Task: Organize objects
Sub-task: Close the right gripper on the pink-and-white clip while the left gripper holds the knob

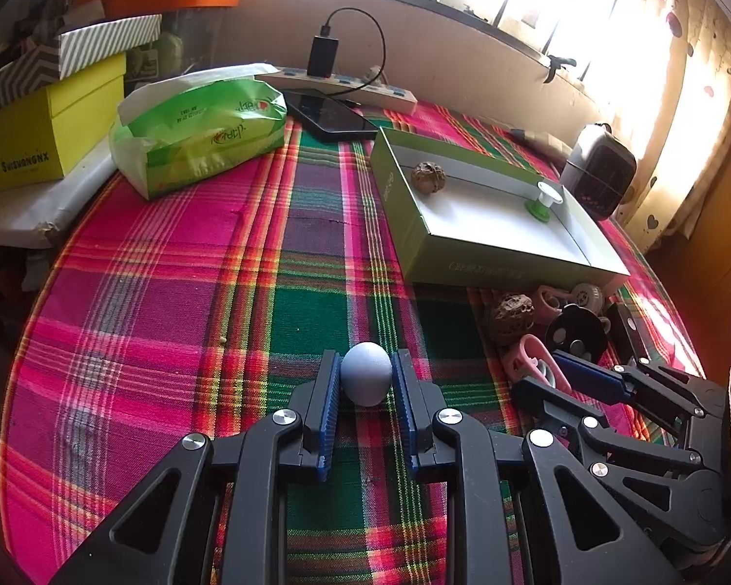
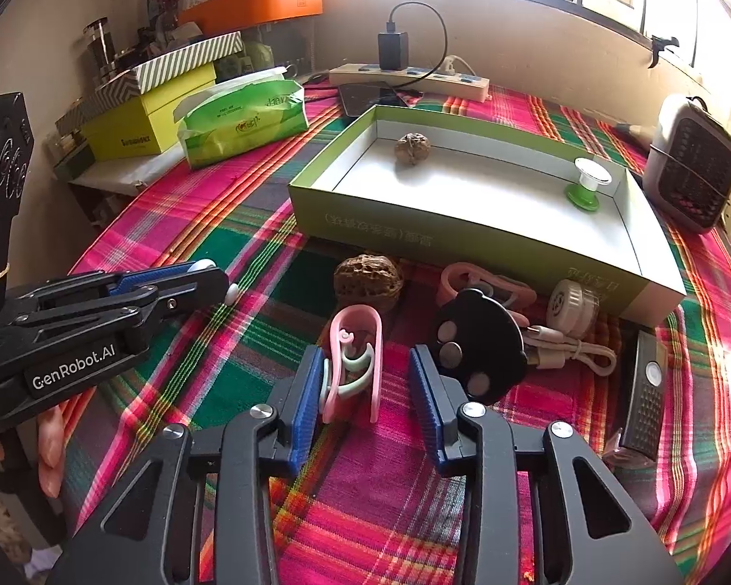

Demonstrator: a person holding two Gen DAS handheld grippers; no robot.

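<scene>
My right tongs [image 2: 365, 390] pointed down at the pink clip [image 2: 353, 365], which lay between the jaws with its rounded end away from me and its long axis running along the fingers. The left pad touched the clip's side; the right pad stood clear of it, so the jaws were part-open and not yet gripping. My left tongs [image 1: 365, 390] were closed on a pale ball [image 1: 365, 373], held just above the plaid cloth [image 1: 170, 317].

The green box [image 2: 463, 239] lay straight ahead of the clip, beyond it, already holding a walnut [image 2: 413, 147] and a green-and-white spool [image 2: 587, 185]. I judged the right hand the nearer one for the clip, and the move to be a squeeze, a lift and a carry forward over the box's near wall.

Things crowded close: a black disc [image 2: 477, 341] just right of the right finger, a second walnut [image 2: 368, 280] between clip and box, another pink clip [image 2: 482, 287], a small white reel [image 2: 575, 304] and a coiled cable [image 2: 575, 356]. The disc could be nudged by the closing finger; the walnut sat under the path to the box.
</scene>
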